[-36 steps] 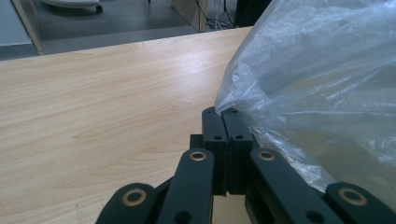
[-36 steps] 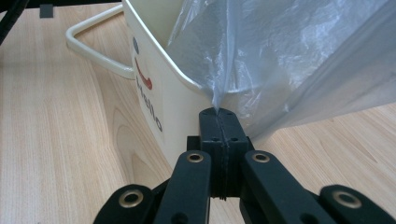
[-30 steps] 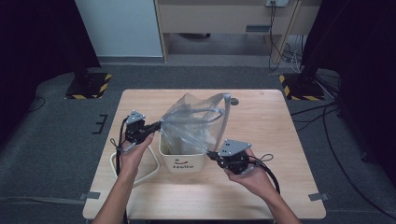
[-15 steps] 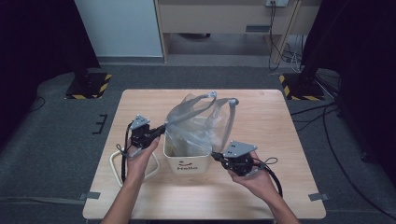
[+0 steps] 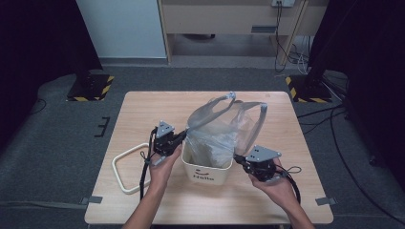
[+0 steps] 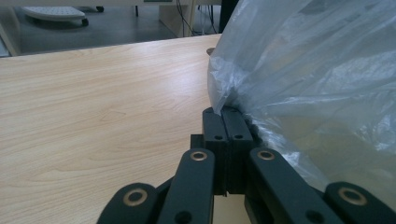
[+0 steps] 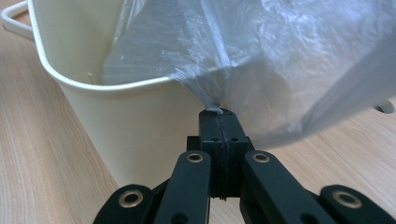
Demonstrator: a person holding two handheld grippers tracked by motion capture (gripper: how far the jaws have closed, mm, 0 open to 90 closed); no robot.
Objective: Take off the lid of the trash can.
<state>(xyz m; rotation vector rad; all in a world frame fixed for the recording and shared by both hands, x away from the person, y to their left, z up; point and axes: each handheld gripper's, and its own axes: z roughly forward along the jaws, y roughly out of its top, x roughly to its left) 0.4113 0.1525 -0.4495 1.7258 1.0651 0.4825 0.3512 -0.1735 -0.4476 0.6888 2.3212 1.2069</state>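
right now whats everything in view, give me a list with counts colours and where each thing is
plastic bag: one, clear, sagging into the bin, its edge pinched on both sides
bin: one, cream with dark lettering, near the table's middle front
ring frame: one, cream, flat on the table left of the bin
table: one, light wood
hazard-striped bases: two, black and yellow, on the floor beyond the table
left gripper: one, black, shut on the bag's left edge
right gripper: one, black, shut on the bag's right edge
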